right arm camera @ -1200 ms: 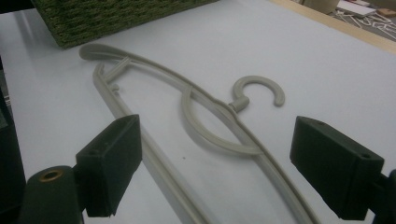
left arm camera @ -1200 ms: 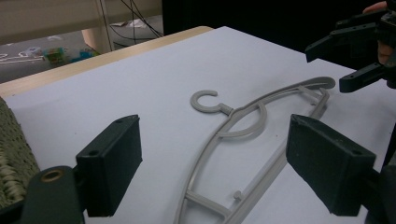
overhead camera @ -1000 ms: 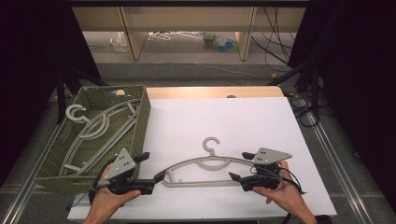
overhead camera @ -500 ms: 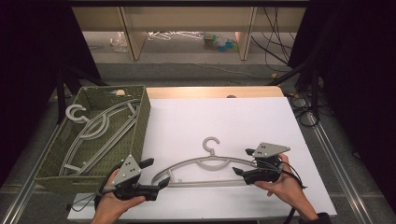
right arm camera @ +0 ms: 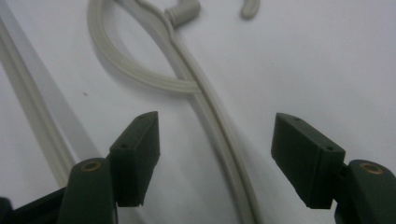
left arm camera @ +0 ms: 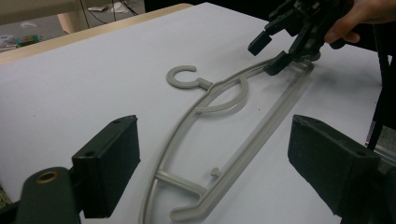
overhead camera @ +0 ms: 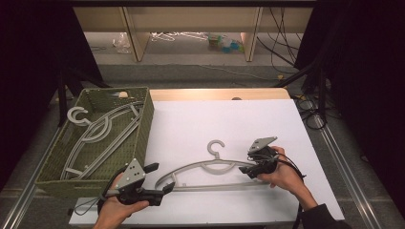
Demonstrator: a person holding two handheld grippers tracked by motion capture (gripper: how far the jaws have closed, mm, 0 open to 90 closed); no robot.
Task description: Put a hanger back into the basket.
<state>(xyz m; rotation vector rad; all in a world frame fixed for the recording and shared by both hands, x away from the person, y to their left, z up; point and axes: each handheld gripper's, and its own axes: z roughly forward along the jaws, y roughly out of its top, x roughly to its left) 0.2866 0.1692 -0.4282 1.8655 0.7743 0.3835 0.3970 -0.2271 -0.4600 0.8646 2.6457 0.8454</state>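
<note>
Hanger (overhead camera: 217, 172): grey plastic, lies flat on the white bench (overhead camera: 267, 119) between the two grippers, hook pointing away from the person.
Handling: judged light and stiff; the thin arms may flex a little and the smooth plastic may slip between hard jaws. It is long, so a hold at one end would let it swing.
Grasp points: the two shoulder ends, one per gripper, for a level lift.
Right gripper (overhead camera: 253, 168): jaws apart and just closing, set astride the hanger's right arm, which runs between them in the right gripper view; the pads do not press on it.
Left gripper (overhead camera: 160, 179): jaws apart, just beside the hanger's left end; nothing is between them.
Basket (overhead camera: 143, 125): green woven, at the bench's left edge, near the left gripper.
Basket contents: grey hangers of the same kind (overhead camera: 95, 136), stacked flat; the exact count cannot be told.
</note>
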